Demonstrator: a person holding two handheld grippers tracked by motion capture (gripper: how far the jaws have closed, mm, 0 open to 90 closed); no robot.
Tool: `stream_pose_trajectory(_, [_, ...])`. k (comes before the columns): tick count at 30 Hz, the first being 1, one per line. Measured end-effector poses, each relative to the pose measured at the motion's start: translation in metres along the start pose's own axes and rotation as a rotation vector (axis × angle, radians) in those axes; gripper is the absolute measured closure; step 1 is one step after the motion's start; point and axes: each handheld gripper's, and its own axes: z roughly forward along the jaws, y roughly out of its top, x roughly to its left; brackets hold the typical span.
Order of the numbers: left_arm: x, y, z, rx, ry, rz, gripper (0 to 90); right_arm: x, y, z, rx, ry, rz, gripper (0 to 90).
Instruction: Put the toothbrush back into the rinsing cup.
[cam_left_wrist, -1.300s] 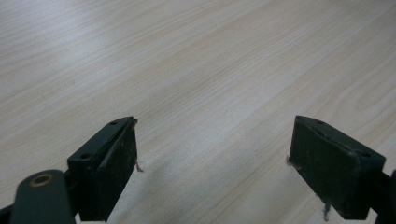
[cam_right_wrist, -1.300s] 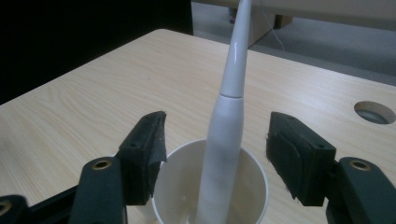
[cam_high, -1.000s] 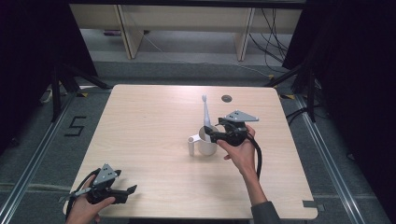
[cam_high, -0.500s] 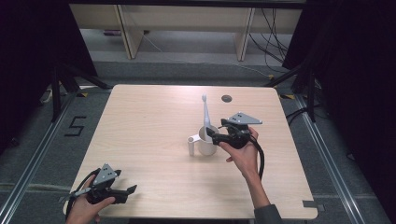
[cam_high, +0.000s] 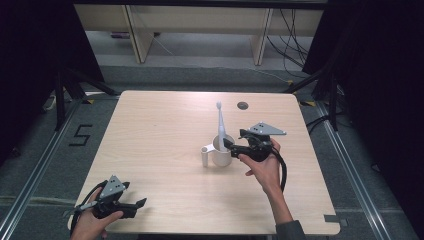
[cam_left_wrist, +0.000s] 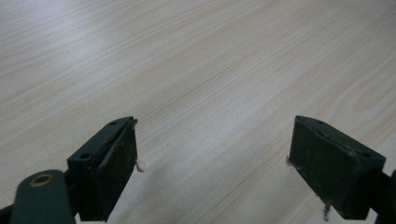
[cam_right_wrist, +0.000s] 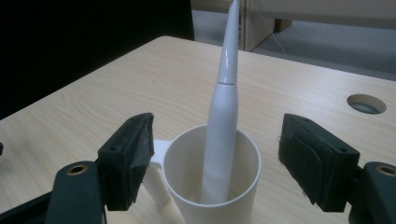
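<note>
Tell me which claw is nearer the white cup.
Right. The right claw sits at the white cup, jaws open on either side of it. The left claw is far off, at the table's near-left corner.

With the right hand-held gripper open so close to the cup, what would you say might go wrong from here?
1. The toothbrush stands tall and leaning in the cup; a nudge from the right hand-held gripper might tip both over.
2. The jaws straddle the cup, one beside its handle; closing may catch the handle and twist the cup.
3. The left hand-held gripper sits open near the table edge, too far away to steady anything.
</note>
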Motion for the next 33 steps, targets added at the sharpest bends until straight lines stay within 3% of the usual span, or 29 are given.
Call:
stream_pose_trajectory(13, [0.0,0.0,0.0,-0.002,0.008,-0.002,14.7,0.001,-0.008,-0.011,0.014,-0.003,-0.02,20.4])
stream_pose_trajectory(14, [0.0,0.0,0.0,0.0,-0.002,0.002,14.8,0.002,-0.01,-0.012,0.019,-0.005,0.01,19.7])
stream_pose_trajectory(16, [0.0,0.001,-0.001,0.003,-0.003,0.001,14.7,0.001,-0.012,-0.014,0.026,-0.008,0.023,19.4])
stream_pose_trajectory(18, [0.0,0.0,0.0,-0.004,0.0,-0.002,14.7,-0.003,-0.013,-0.015,0.026,-0.022,-0.018,18.8])
stream_pose_trajectory(20, [0.0,0.0,-0.001,-0.002,-0.002,0.001,14.7,-0.002,-0.015,-0.017,0.027,-0.02,0.017,18.5])
stream_pose_trajectory(22, [0.0,0.001,-0.001,0.002,-0.004,0.002,14.7,-0.004,-0.016,-0.02,0.033,-0.011,0.011,18.0])
stream_pose_trajectory(24, [0.0,0.001,-0.001,0.001,-0.004,0.001,14.7,-0.003,-0.017,-0.02,0.032,-0.005,0.038,17.5])
stream_pose_trajectory(27, [0.0,0.001,-0.001,0.002,-0.005,0.002,14.7,-0.005,-0.018,-0.024,0.033,-0.032,0.004,17.0])
stream_pose_trajectory(28, [-0.001,0.001,-0.001,-0.002,-0.005,0.001,14.7,-0.005,-0.02,-0.022,0.024,-0.01,0.015,16.9])
stream_pose_trajectory(29, [-0.001,0.001,-0.001,-0.001,-0.005,0.003,14.7,-0.004,-0.02,-0.023,0.026,-0.024,0.022,16.8])
stream_pose_trajectory(33, [-0.001,0.001,-0.001,0.0,-0.005,0.003,14.7,-0.001,-0.022,-0.027,0.043,-0.003,0.053,16.9])
